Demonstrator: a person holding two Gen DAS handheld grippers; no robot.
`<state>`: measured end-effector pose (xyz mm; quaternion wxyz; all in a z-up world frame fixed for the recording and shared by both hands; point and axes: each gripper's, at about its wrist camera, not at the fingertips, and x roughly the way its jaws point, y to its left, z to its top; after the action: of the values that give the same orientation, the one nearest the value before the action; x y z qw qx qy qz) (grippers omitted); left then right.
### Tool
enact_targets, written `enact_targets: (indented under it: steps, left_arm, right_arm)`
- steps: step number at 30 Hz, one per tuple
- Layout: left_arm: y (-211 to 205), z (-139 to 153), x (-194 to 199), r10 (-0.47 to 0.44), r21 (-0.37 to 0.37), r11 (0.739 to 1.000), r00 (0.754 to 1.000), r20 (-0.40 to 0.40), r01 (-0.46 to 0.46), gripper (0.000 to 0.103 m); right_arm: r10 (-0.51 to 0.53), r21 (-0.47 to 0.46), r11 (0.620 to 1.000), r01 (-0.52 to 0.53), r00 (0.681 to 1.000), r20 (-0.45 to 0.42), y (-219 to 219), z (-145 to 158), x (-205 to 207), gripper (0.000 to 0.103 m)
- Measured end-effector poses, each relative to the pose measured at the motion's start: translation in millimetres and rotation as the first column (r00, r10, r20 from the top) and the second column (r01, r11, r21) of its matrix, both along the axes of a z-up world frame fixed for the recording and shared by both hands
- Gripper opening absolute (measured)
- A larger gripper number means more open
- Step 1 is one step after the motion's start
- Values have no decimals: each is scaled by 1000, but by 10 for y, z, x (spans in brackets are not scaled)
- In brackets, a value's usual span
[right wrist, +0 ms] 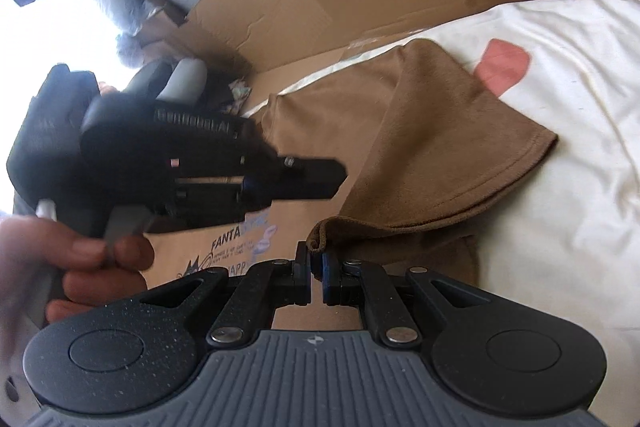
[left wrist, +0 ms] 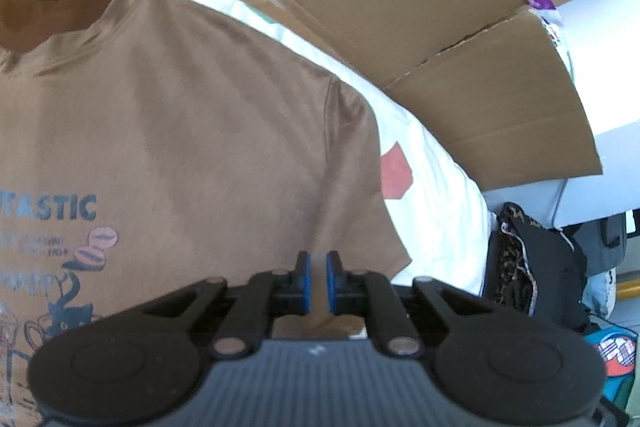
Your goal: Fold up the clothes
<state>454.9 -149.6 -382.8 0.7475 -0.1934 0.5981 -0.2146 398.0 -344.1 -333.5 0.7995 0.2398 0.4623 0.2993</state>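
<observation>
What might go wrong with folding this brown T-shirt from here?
The right gripper pinches only a small bunched tip of the brown T-shirt, so the cloth could slip out mid-fold. The left gripper is shut with no cloth between its pads, so that side may lag and crease. The sleeve already lies doubled over on the white sheet and could end up trapped crooked inside the fold.
</observation>
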Motion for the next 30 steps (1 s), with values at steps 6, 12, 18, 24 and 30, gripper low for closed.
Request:
enact_targets:
  steps: [6,12,18,24,30]
  left_arm:
    - [-22,10,55,-2,22,1000,1000,9,2,10]
    - [-73,7,84,-18,45,999,999,27,17,11]
    - [-138,4,78,-45,53,998,998,39,43,12]
    - [-206,-13,80,-61,65,996,997,48,58,12]
    - [-215,-13,64,-72,70,995,996,52,69,12]
  right_arm:
    - [63,-34,997,-64,997,-43,126,-152,7,33]
    - [81,-33,996,-83,996,-47,-10,-113,-72,38]
    - [-1,-35,999,-1,999,-39,-326,-41,-46,38]
    - [-88,-69,994,85,996,-33,-578,-57,50,38]
    - [-200,-95,976,195,979,-43,-770,-173,244,46]
